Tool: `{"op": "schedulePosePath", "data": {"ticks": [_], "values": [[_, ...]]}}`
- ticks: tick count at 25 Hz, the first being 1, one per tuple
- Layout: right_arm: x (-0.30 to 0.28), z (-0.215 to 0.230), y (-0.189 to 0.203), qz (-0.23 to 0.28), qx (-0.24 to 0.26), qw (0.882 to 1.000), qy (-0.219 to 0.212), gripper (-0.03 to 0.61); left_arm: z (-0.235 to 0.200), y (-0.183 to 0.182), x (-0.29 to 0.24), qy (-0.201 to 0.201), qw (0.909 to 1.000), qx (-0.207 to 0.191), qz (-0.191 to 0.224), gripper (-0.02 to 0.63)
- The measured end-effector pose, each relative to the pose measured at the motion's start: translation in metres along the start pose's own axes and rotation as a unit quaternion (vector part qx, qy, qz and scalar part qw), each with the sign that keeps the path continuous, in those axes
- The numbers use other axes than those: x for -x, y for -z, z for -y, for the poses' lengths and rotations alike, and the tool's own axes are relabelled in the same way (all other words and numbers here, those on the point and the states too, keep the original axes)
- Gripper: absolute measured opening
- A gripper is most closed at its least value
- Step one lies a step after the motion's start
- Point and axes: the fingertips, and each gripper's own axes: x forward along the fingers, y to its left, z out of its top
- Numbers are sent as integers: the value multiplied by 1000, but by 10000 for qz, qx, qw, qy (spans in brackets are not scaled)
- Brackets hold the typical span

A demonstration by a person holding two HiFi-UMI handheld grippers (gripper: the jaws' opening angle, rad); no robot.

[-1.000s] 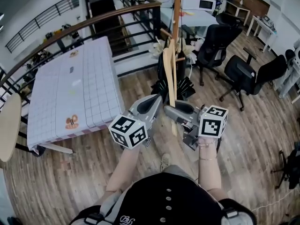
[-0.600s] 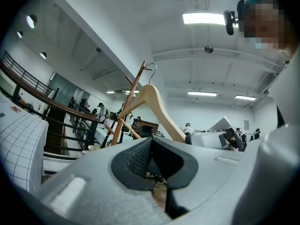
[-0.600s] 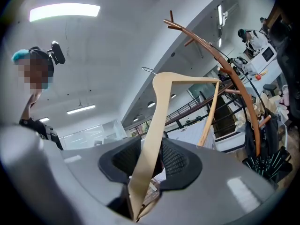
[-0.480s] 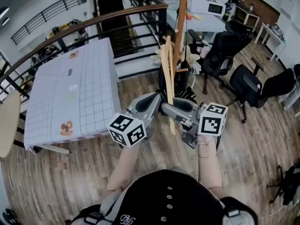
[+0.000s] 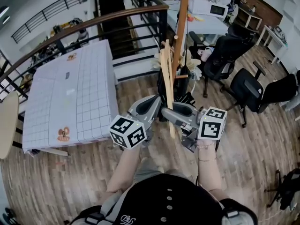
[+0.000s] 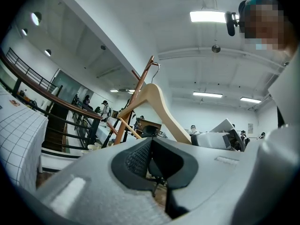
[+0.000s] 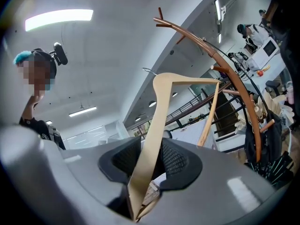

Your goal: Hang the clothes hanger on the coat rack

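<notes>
Right gripper view: right gripper (image 7: 150,159) clenched on hanger (image 7: 163,108) arm, likely light, stiff, slick wood; left gripper (image 6: 151,162) released, empty.

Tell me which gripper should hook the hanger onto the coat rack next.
Right. The right gripper is clamped on the wooden hanger, held up beside the coat rack. The left gripper has nothing between its jaws, so it would first have to take hold.

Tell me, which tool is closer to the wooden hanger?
Right. The right tool is clamped on the wooden hanger by one arm; the left tool sits just beside it, open and empty.
</notes>
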Motion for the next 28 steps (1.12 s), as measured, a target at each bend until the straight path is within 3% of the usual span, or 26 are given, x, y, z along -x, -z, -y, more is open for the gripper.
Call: {"op": "schedulePosePath", "data": {"ticks": [8,20,28], "values": [[-15,28,-19,109,40,9999,35,133,-28,-7,-28,134,9999,0,1,-6],[-53,90,-85,481,165,9986,117,135,-84,-40,-92,580,9982,-94,82,-6],[-67,105,-124,736,206,9970,100,135,-102,-60,-119,838,9963,-175,111,-6]]}}
